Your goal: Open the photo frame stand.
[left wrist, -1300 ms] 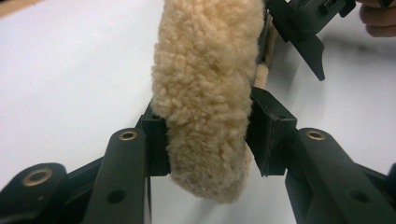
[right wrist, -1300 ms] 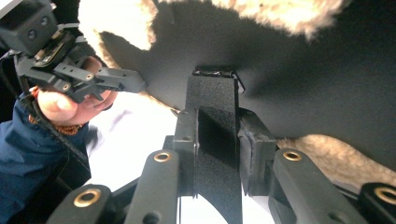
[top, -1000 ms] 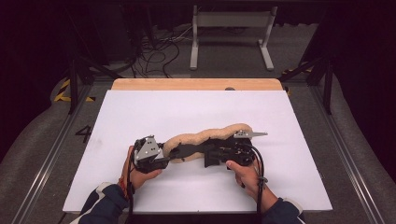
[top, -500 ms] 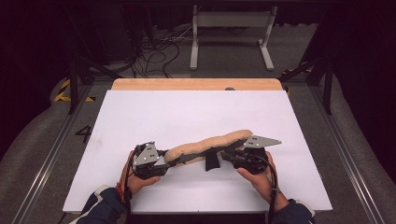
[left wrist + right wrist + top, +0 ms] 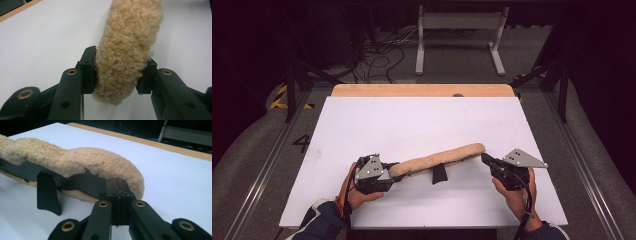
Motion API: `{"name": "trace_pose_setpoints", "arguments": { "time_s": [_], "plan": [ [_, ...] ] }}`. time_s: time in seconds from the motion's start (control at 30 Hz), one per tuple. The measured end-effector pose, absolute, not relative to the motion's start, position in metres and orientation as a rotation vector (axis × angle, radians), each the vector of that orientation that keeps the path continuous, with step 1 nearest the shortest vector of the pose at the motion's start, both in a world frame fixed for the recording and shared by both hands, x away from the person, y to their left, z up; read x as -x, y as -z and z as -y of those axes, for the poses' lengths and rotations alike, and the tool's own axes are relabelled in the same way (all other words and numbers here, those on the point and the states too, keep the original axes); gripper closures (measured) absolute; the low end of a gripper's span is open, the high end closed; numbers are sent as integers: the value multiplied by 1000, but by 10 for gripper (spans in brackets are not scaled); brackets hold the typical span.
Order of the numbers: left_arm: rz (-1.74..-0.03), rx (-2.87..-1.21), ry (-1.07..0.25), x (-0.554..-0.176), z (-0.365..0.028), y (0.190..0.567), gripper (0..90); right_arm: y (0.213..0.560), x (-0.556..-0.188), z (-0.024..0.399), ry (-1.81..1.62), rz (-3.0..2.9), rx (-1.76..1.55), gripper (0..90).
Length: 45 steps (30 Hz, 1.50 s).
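The worktop (image 5: pixel 422 120) is a wide white sheet over a wooden board whose bare tan strip shows along the far edge; nearly all of the white surface lies open, with broad free room behind the work and to both sides, and less toward the near edge where the hands sit. Beyond the far edge the grey floor carries a tangle of cables (image 5: pixel 382 52) and a pale metal stand (image 5: pixel 459 35), both well apart from the work, and dark rails run down each side of the worktop. The fleece pad (image 5: pixel 437 160) is a long, narrow, tan strip of curly pile, stretched left to right across the near middle of the worktop between the two hands, its right end farther from the person. In the right gripper view it has a flat dark backing (image 5: pixel 82 182) under the pile and a short black strap (image 5: pixel 439 174) hanging from it; whether the strap touches the sheet is hard to tell. The left tongs (image 5: pixel 117 72) stand fairly wide, pressed on either side of the pad's thick, rounded left end. The right tongs (image 5: pixel 117 192) are closed tight together at the pad's right end, apparently pinching the thin dark backing.
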<state>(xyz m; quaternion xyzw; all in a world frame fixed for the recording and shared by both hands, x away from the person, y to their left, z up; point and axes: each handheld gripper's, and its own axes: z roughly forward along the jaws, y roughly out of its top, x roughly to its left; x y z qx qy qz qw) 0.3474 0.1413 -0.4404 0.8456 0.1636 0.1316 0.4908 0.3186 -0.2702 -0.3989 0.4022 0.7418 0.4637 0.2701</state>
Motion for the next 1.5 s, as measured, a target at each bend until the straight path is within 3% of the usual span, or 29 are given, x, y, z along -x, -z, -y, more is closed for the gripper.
{"name": "trace_pose_setpoints", "arguments": {
  "time_s": [1.5],
  "plan": [
    [-407,-2062,-274,-333,-139,441,603,414,-362,283,-1327,-1983,-1209,900]
  ]
}}
